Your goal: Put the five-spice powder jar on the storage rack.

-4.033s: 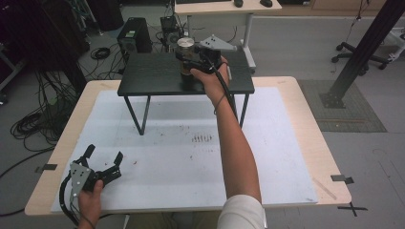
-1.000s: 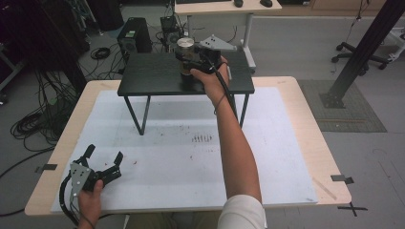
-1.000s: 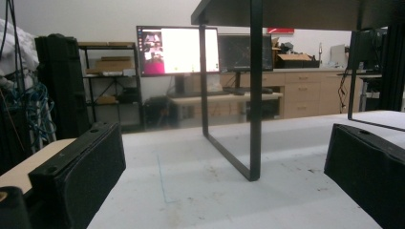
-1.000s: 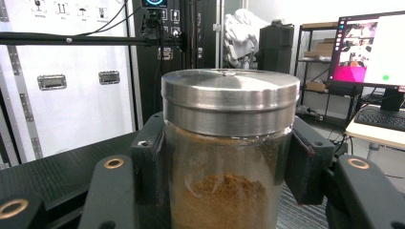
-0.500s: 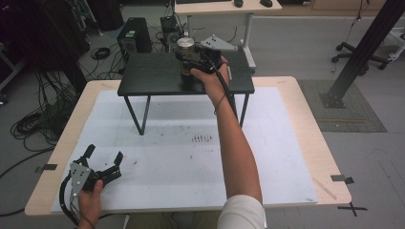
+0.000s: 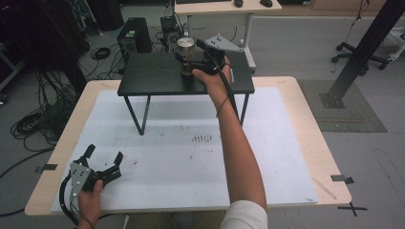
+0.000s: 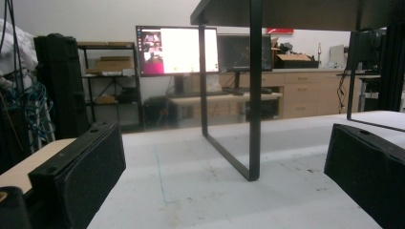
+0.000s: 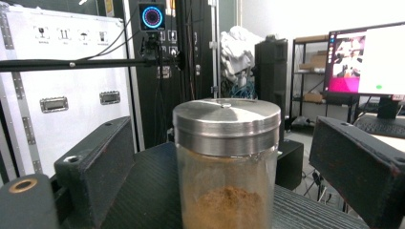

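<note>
1. High view: clear glass jar with a round brushed-metal lid, part-filled with brown powder, upright on the small black slatted stand with thin metal legs, near the stand's far edge.
2. Right gripper reaching in from the near right at jar height, hand wrapped round its body.
3. Right gripper view: jar centred between the two black jaws, a gap visible on each side; jaws spread, having just been opening, pads off the glass.
4. Stand resting at the far end of the white mat covering the pale wooden table.
5. Left gripper low on the mat's near left corner, well apart from the jar, jaws spread wide with nothing between them.
6. Left gripper view: one black leg of the stand ahead between the jaws, farther off.
</note>
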